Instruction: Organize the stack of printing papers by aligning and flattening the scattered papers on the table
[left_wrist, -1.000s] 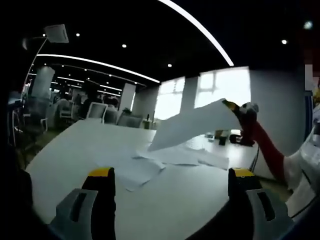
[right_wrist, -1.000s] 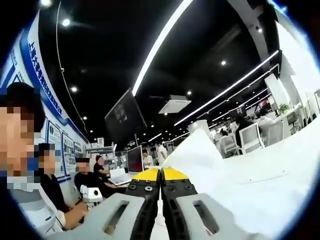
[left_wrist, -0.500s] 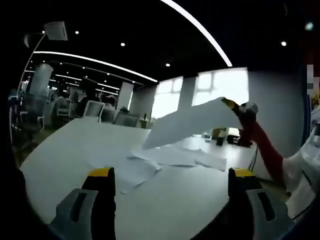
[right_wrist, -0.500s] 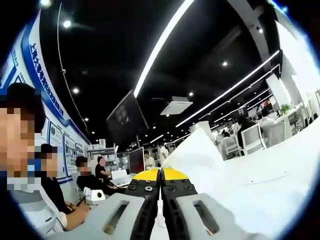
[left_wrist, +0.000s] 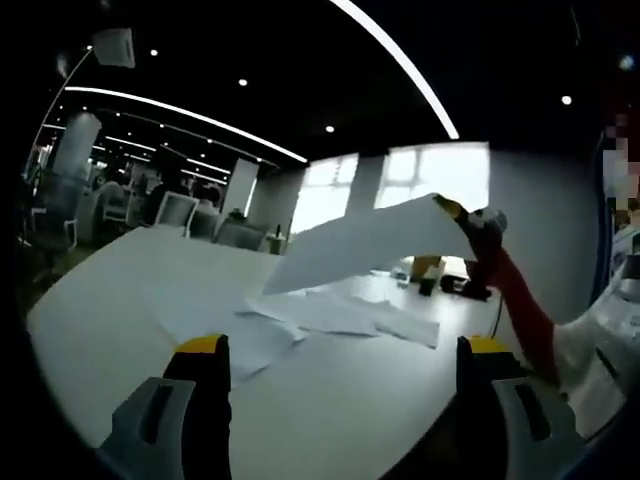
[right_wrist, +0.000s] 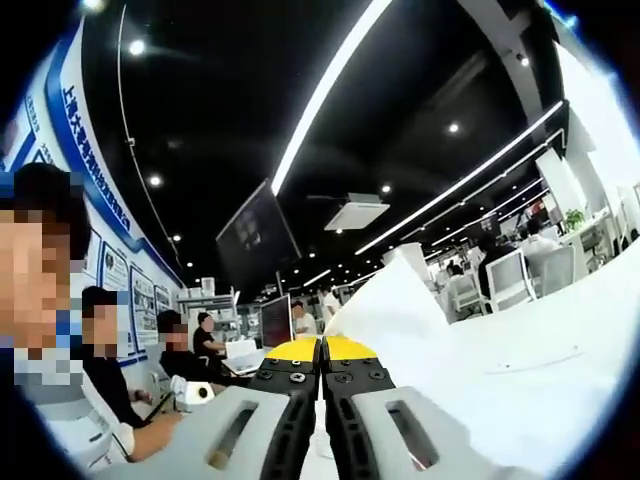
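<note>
Scattered white papers (left_wrist: 330, 315) lie spread over the middle of a white table (left_wrist: 120, 330). Above them a single white sheet (left_wrist: 365, 240) hangs in the air, pinched at its right corner by my right gripper (left_wrist: 452, 210). In the right gripper view that gripper (right_wrist: 321, 349) is shut on the sheet (right_wrist: 400, 315), which curves up to the right of the jaws. My left gripper (left_wrist: 340, 345) stands open low over the near part of the table, nothing between its yellow-tipped fingers (left_wrist: 203, 347).
Office chairs (left_wrist: 175, 212) stand at the far side of the table. Dark cups and a yellow item (left_wrist: 430, 272) sit at its far right end. Several people (right_wrist: 105, 350) sit at desks to the left in the right gripper view.
The held sheet has drifted slightly left and up in the left gripper view, and that camera has shifted a little. The right gripper stays shut on the sheet.
</note>
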